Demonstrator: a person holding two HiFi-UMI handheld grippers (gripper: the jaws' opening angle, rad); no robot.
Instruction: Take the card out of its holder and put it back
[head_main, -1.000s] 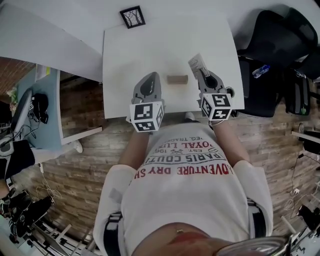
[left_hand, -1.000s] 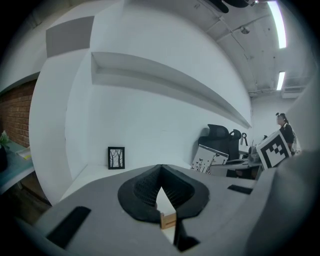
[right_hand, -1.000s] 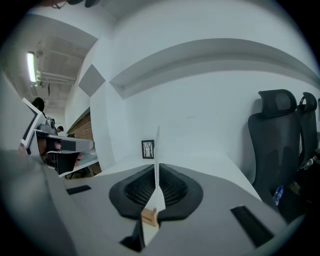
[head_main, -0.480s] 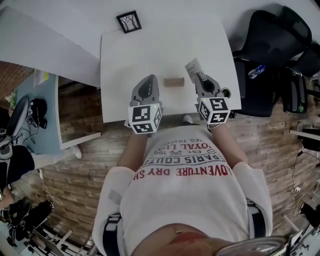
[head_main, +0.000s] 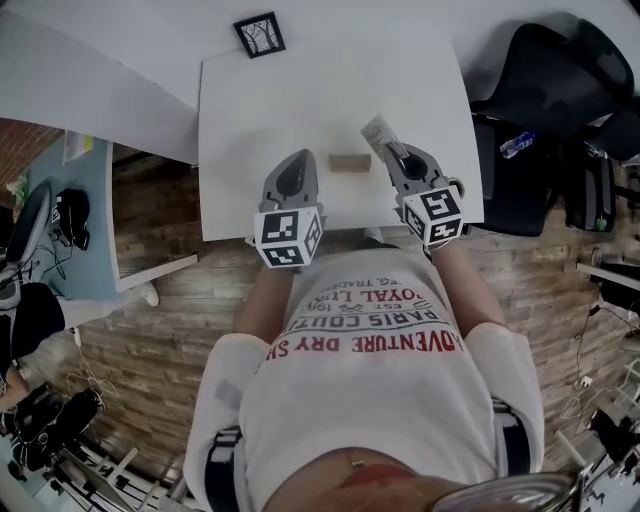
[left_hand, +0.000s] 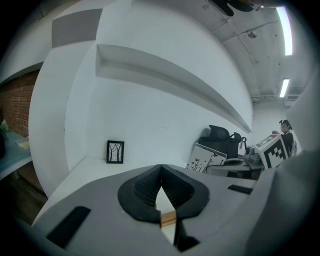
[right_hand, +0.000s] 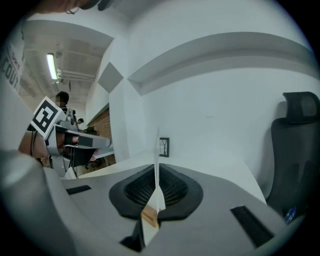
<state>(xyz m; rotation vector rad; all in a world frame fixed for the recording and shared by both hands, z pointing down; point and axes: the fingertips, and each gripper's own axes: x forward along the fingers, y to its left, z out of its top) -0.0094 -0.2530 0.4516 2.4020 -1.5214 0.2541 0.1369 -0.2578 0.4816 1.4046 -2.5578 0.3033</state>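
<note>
Hovering just right of the holder (head_main: 350, 163) on the table (head_main: 300, 90), the card (head_main: 377, 131) is pinched by one end in the closed jaws of the right gripper (right_hand: 156, 186), apparently for lining up over the holder, while the left gripper (left_hand: 160, 176) is held shut and empty on the other side.

Wooden holder (head_main: 350, 163) on table (head_main: 270, 110), card (head_main: 378, 131) in right tongs (head_main: 392, 152)
</note>
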